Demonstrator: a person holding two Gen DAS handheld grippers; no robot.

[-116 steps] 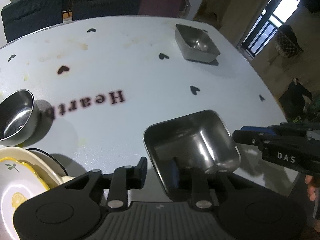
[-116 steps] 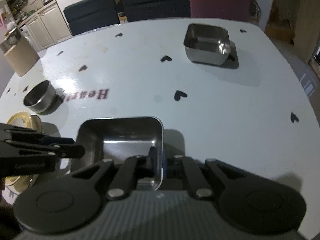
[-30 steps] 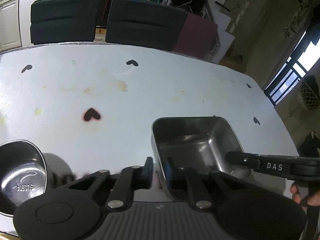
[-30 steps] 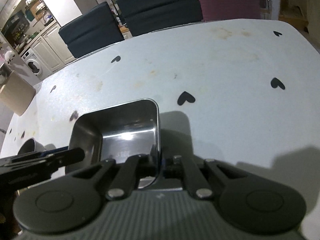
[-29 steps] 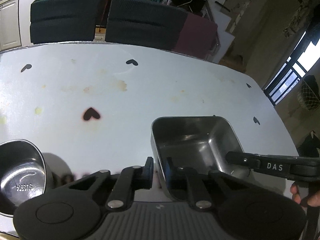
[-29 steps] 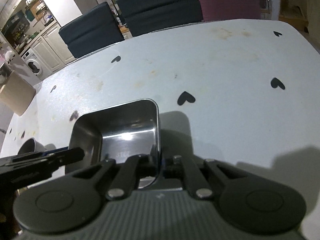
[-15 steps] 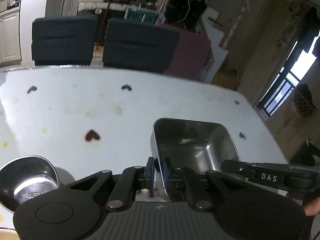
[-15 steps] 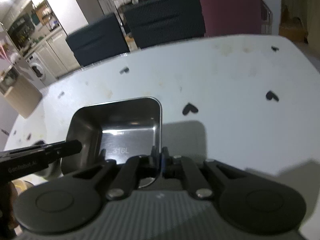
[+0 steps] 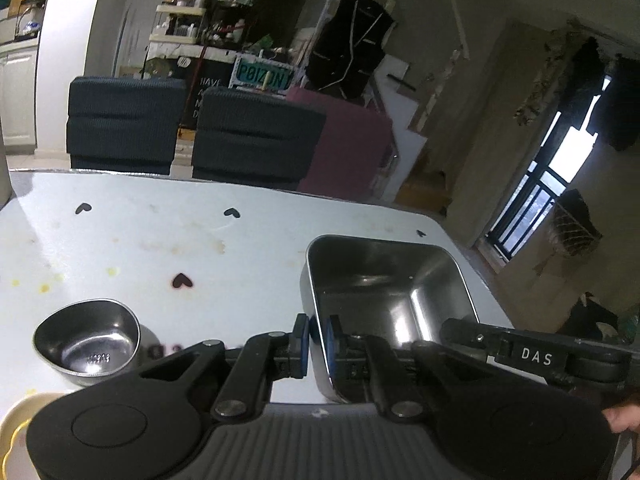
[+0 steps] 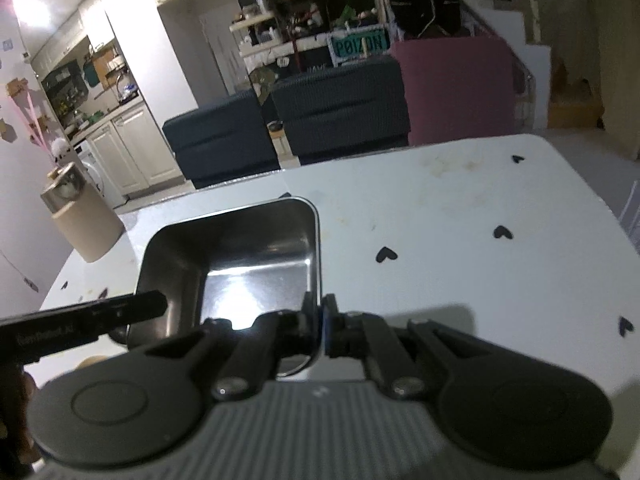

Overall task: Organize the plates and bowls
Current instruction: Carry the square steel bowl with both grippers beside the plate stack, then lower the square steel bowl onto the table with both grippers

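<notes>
Steel tray (image 9: 384, 292), square and deep, sits between your two grippers, pinched from both sides. Your left gripper (image 9: 316, 340) has its jaws closed on the tray's left wall, one blue-padded finger outside and one inside the rim. Your right gripper (image 10: 318, 320) has its jaws closed on the opposite wall in the same way, and in the right wrist view the tray (image 10: 248, 256) fills the space just ahead of it. Each gripper shows in the other's camera as a dark bar crossing the tray's near corner. Whether the tray rests on the bench (image 9: 160, 248) or hangs just above it, you cannot tell from these views.

To your left, a small round steel bowl (image 9: 88, 344) stands upright on the bench, apart from the tray. At the lower left corner of the left wrist view, the cream rim of a dish (image 9: 16, 420) with a yellow edge peeks in. The bench is white with black heart marks (image 10: 386, 255) and some stains. Dark chairs (image 9: 184, 128) stand behind its far edge.
</notes>
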